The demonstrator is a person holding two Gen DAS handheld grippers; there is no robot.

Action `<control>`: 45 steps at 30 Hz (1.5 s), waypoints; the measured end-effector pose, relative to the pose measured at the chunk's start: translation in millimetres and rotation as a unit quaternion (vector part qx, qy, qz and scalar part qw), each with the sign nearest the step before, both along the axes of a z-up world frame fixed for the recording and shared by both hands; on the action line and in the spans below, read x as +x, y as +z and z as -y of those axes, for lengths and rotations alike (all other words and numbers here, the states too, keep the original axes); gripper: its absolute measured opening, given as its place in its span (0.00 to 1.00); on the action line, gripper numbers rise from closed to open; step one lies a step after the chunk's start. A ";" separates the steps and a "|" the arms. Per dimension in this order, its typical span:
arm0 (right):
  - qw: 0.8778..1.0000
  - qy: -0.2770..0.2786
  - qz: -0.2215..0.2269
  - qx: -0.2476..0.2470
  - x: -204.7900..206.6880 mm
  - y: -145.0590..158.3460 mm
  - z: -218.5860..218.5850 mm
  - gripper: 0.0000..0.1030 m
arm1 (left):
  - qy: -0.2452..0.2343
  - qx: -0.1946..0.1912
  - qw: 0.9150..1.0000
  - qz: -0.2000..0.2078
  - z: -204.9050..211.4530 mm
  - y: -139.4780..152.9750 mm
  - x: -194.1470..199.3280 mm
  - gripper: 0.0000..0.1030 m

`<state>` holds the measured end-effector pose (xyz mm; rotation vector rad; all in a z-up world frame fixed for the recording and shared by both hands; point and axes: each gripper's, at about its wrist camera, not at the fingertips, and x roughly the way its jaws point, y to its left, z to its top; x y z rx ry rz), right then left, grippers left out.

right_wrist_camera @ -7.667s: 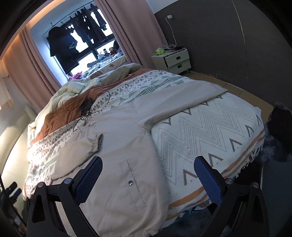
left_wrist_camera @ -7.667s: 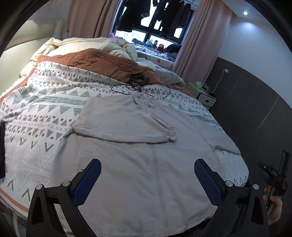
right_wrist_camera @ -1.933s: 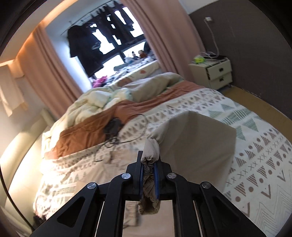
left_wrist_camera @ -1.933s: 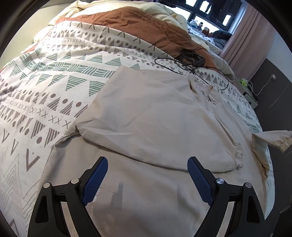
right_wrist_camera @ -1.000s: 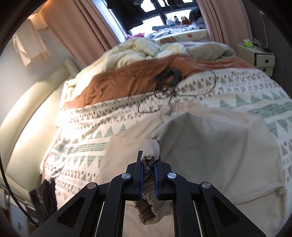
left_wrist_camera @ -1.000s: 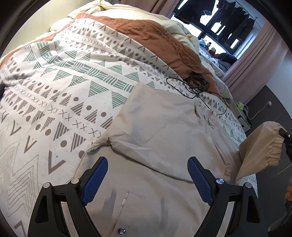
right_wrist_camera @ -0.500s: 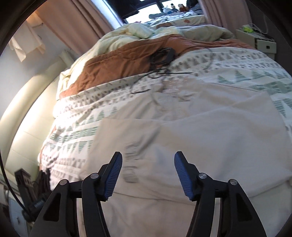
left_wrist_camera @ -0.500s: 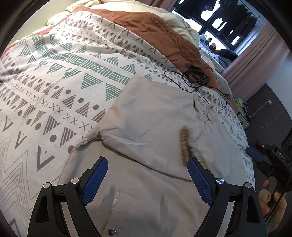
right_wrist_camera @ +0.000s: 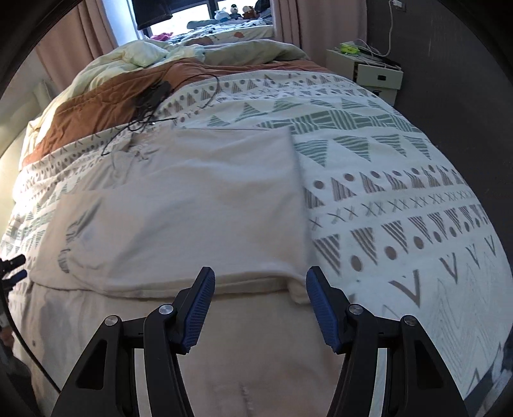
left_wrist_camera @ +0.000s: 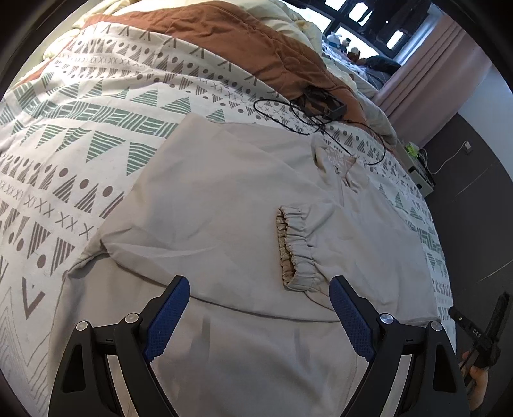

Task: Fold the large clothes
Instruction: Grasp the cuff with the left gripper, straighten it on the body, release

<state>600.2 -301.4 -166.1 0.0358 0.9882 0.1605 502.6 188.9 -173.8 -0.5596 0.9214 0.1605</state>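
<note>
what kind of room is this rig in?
A home bedroom, most likely. A bed with a patterned duvet fills both views, a white nightstand stands against the wall, and curtains frame a window where dark clothes hang.

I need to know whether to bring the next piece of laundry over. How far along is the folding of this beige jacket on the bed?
Partway. Both sleeves lie folded across the jacket, one elastic cuff resting on its chest. Nothing is in hand: the left gripper and right gripper are open and empty, the right one's jaws having just opened. The body lies unfolded at full length on the bedspread.
</note>
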 end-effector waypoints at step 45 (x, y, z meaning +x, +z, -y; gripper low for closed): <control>0.999 -0.032 0.000 0.013 -26.6 -21.6 53.8 0.56 | -0.073 0.135 0.986 -0.072 60.2 -68.7 102.5 0.36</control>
